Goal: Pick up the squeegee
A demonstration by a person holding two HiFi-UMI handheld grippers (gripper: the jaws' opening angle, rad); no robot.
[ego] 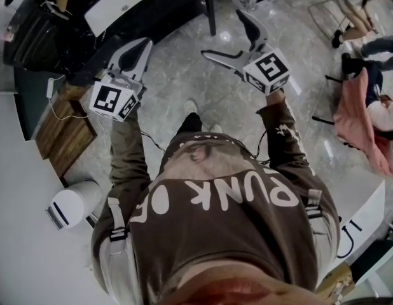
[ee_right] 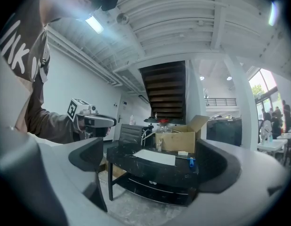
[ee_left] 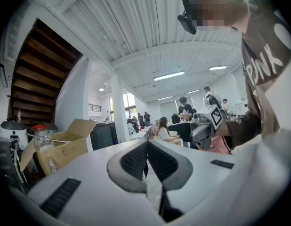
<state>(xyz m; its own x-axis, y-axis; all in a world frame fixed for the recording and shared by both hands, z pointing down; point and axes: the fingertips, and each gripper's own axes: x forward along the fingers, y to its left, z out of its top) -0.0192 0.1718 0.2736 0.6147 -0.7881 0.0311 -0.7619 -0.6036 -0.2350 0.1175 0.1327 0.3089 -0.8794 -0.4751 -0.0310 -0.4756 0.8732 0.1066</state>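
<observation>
No squeegee is clearly recognisable. A small blue object point(ee_right: 191, 162) lies on the black table point(ee_right: 136, 163) beside a white sheet point(ee_right: 155, 156); what it is cannot be told. My right gripper point(ee_right: 152, 173) is open and empty, held in the air facing that table from a distance. In the head view it point(ego: 223, 33) is raised in front of the person. My left gripper point(ee_left: 147, 147) has its pads pressed together with nothing between them. It point(ego: 140, 46) is held up at the left, over the floor.
A cardboard box point(ee_right: 179, 137) and a bottle stand on the table's far side, with a chair point(ee_right: 130, 134) behind. A wooden crate point(ego: 63, 127) and a white bin point(ego: 72, 203) sit left of the person. Several people sit at desks point(ee_left: 164, 131) across the room.
</observation>
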